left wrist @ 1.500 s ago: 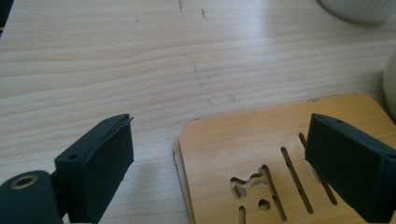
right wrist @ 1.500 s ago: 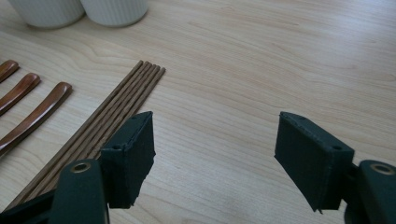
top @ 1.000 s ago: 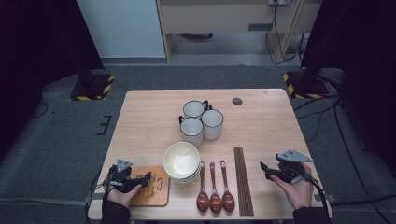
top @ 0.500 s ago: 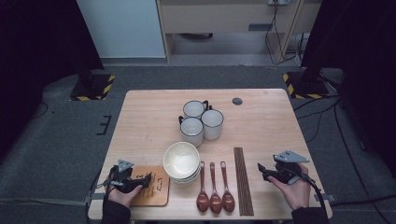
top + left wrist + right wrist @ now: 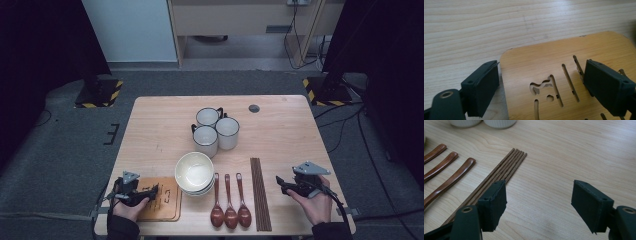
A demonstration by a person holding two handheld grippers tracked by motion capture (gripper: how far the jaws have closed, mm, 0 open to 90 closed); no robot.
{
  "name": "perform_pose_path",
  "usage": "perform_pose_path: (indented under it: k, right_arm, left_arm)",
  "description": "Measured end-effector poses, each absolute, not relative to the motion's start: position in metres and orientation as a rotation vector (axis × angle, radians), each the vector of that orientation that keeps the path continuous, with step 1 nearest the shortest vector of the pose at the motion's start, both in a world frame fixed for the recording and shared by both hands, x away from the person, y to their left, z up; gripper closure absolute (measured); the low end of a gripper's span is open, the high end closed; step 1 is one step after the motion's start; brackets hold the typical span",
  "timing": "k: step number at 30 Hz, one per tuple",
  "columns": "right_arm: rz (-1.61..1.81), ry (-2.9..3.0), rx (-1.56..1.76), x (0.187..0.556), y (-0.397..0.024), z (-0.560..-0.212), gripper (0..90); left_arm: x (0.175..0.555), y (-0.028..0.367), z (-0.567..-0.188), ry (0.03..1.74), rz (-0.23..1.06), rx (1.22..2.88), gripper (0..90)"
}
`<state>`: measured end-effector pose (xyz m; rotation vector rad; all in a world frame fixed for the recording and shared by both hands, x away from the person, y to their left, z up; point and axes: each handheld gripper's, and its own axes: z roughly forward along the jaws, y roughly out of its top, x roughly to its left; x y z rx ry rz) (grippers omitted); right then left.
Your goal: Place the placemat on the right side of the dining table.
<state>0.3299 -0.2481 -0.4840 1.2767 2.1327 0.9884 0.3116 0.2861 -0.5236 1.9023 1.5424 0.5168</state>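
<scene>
Work is judged barely begun: left gripper (image 5: 541,82), jaws spread and just closing, is set astride the wooden board (image 5: 162,199) edge at the table's (image 5: 280,125) near-left corner, ungripped; right gripper (image 5: 539,205) is held spread beside the chopsticks (image 5: 499,172).

I see three white mugs (image 5: 216,129) clustered mid-table, touching one another, handles dark. Stacked cream bowls (image 5: 195,173) sit nearer me, just left of three brown spoons (image 5: 230,202) lying side by side, handles pointing away. A small dark disc (image 5: 254,108) sits near the far edge of the table (image 5: 150,130). Yellow-black striped bases (image 5: 99,94) stand on the grey floor behind.
</scene>
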Motion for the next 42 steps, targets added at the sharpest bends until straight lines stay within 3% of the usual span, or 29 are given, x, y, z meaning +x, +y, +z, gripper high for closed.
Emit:
perform_pose_path:
  k: [19,27,42]
  right_arm:
    - [0.998,2.130,1.266,0.328,-0.246,-0.482,28.1]
    - [1.029,2.124,1.248,0.326,-0.243,-0.477,28.6]
    - [1.132,2.164,1.187,0.316,-0.216,-0.463,30.0]
  left_arm:
    - [0.309,0.298,-0.523,1.572,0.518,1.882,15.9]
    - [0.306,0.303,-0.516,1.556,0.551,1.840,11.0]
    - [0.279,0.329,-0.507,1.575,0.571,1.815,29.6]
